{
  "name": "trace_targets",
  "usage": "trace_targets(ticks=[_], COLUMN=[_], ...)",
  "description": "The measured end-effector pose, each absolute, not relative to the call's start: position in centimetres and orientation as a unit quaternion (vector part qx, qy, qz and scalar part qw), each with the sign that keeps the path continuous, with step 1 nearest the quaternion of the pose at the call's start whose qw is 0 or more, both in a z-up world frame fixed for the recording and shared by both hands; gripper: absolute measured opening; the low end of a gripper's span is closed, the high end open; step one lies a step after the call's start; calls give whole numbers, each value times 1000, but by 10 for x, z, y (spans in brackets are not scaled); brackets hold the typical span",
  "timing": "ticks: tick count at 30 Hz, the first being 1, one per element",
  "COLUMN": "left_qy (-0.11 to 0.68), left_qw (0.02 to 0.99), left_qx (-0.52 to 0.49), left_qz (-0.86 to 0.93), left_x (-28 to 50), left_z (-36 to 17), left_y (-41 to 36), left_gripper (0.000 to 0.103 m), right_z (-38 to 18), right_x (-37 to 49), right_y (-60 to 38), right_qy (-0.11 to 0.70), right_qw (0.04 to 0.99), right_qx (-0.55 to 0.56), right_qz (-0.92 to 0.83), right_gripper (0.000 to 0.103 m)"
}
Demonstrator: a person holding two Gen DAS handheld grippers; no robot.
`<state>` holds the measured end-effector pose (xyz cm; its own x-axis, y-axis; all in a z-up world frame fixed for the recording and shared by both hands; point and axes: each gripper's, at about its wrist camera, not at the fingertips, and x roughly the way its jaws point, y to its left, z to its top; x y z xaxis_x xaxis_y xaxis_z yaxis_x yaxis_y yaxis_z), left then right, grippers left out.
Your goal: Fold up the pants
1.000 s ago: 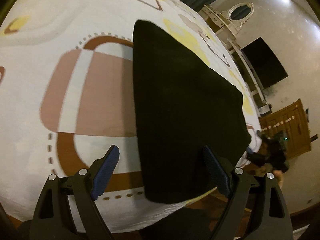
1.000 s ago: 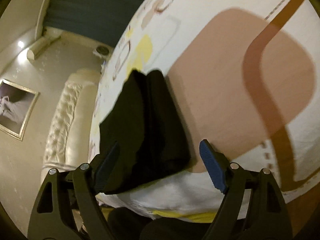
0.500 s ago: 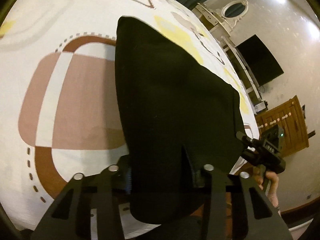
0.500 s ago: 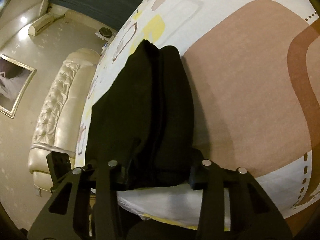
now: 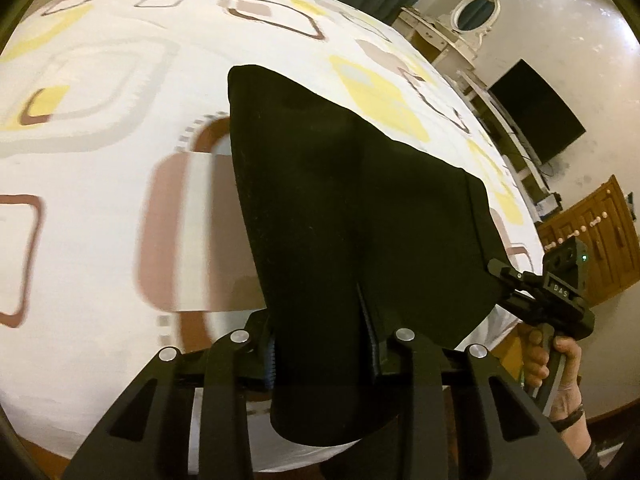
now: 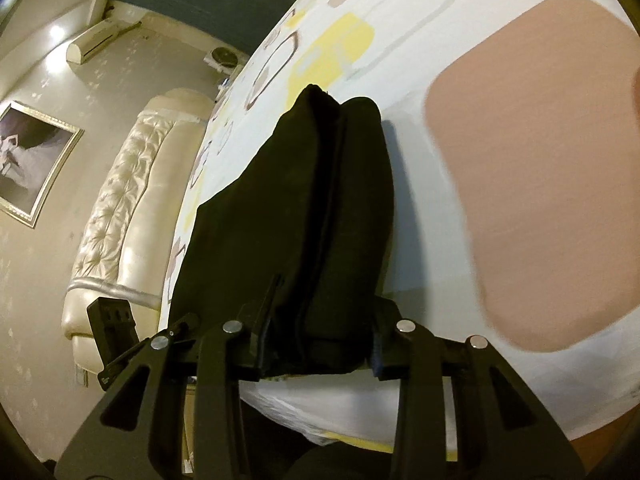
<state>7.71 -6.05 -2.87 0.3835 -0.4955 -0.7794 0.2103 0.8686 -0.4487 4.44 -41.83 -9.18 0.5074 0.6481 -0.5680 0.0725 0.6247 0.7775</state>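
Note:
Black pants (image 5: 352,208) lie folded lengthwise on a patterned bedspread (image 5: 100,160), running away from the near bed edge. My left gripper (image 5: 322,344) has its jaws closing on the near left corner of the cloth, and the pads press on it. In the right wrist view the pants (image 6: 312,208) show as two stacked thick layers. There my right gripper (image 6: 320,344) is closing its jaws on the near right corner, pads against the cloth. From the left wrist view, the right gripper (image 5: 496,270) pinches that corner, with a hand (image 5: 560,364) on its handle.
The bedspread (image 6: 520,160) stretches wide to both sides. A padded cream headboard (image 6: 120,220) and framed picture (image 6: 28,160) stand to the left. A dark TV (image 5: 536,116), a white dresser with oval mirror (image 5: 476,10) and a wooden cabinet (image 5: 592,240) line the right wall.
Both grippers went from wide open around the near edge of the pants to closed on it. The near edge now rises off the bedspread between the pads.

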Motion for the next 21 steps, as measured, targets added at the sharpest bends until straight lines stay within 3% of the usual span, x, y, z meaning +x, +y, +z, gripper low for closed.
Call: trace_targets(ticks=[11, 21], left_qy=[509, 502], left_qw=[828, 826], left_qx=[-151, -167], left_qz=[-183, -197], left_x=[75, 74], left_z=[-30, -42], left_y=[-6, -1], left_gripper=[33, 35], right_z=[-85, -108], right_x=[59, 52], right_y=[-352, -352], right_qy=[473, 479], right_qw=[764, 753], right_qx=[374, 393], right_qz=[229, 222], right_gripper=[34, 34])
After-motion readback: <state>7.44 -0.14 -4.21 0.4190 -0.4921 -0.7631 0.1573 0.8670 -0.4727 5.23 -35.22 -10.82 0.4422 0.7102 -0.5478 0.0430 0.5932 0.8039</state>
